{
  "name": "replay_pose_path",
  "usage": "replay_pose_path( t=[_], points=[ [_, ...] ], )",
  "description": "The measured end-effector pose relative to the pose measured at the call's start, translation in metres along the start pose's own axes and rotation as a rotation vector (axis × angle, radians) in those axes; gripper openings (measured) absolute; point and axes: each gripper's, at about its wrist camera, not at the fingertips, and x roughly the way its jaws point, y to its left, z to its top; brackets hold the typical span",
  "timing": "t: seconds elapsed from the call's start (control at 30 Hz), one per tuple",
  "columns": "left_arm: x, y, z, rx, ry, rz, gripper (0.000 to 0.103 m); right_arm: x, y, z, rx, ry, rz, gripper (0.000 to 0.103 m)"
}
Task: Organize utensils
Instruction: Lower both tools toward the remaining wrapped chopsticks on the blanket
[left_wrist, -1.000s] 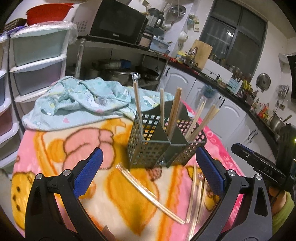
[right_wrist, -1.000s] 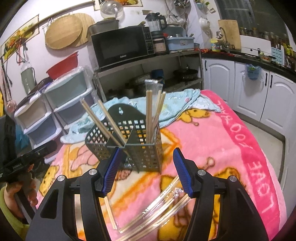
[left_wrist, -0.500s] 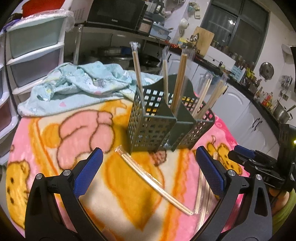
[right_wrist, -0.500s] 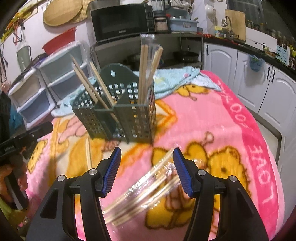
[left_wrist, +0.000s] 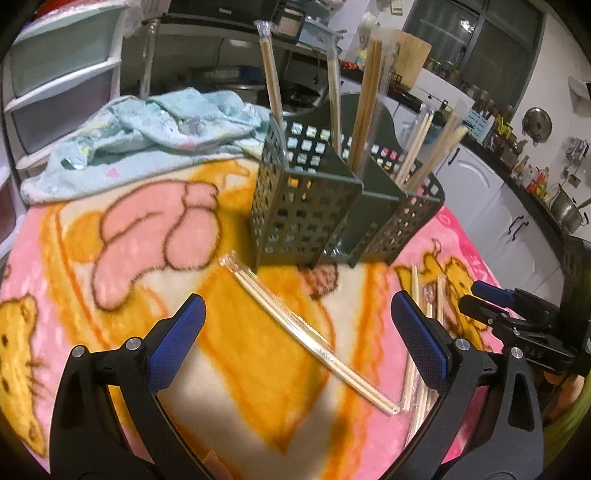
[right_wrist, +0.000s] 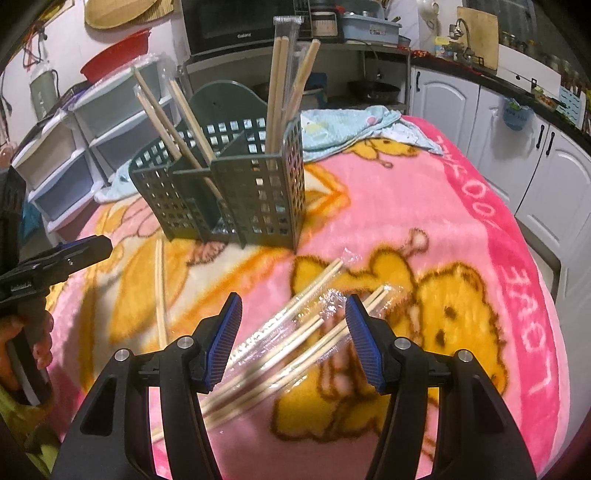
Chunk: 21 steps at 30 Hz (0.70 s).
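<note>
Both grippers over a pink blanket (right_wrist: 424, 206), jaws released, nothing between the pads. Left gripper (left_wrist: 295, 328) above one wrapped chopstick pair (left_wrist: 306, 336) lying slantwise just in front of the caddy (left_wrist: 306, 206). Right gripper (right_wrist: 293, 339) above a loose heap of wrapped chopsticks (right_wrist: 295, 332) near the caddy's front. Caddy upright, several chopsticks standing and leaning in its compartments. Blue cloth (left_wrist: 147, 125) bunched behind
</note>
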Motion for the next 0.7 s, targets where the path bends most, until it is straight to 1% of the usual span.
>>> replay_pose_path(
  t=[0.07, 0.17, 0.23, 0.37, 0.5, 0.57, 0.7],
  points=[
    [0.004, 0.001, -0.003, 0.001, 0.006, -0.006, 0.092, 0.005, -0.001, -0.001, -0.014, 0.012, -0.010, 0.054],
    [0.011, 0.004, -0.005, -0.001, 0.019, -0.007, 0.092, 0.014, -0.006, -0.002, -0.023, 0.034, -0.017, 0.047],
    [0.015, 0.006, -0.005, -0.005, 0.028, -0.007, 0.091, 0.020, -0.012, -0.002, -0.021, 0.047, -0.022, 0.045],
    [0.023, 0.013, -0.004, -0.029, 0.044, -0.011, 0.079, 0.030, -0.023, 0.000, -0.008, 0.068, -0.024, 0.041],
    [0.032, 0.021, -0.001, -0.059, 0.061, -0.012, 0.066, 0.041, -0.028, 0.004, -0.038, 0.088, -0.027, 0.038],
    [0.036, 0.024, 0.000, -0.069, 0.065, -0.010, 0.064, 0.046, -0.028, 0.005, -0.053, 0.098, -0.023, 0.036],
    [0.044, 0.034, 0.003, -0.102, 0.082, -0.003, 0.061, 0.054, -0.026, 0.009, -0.089, 0.116, -0.020, 0.035]
  ],
)
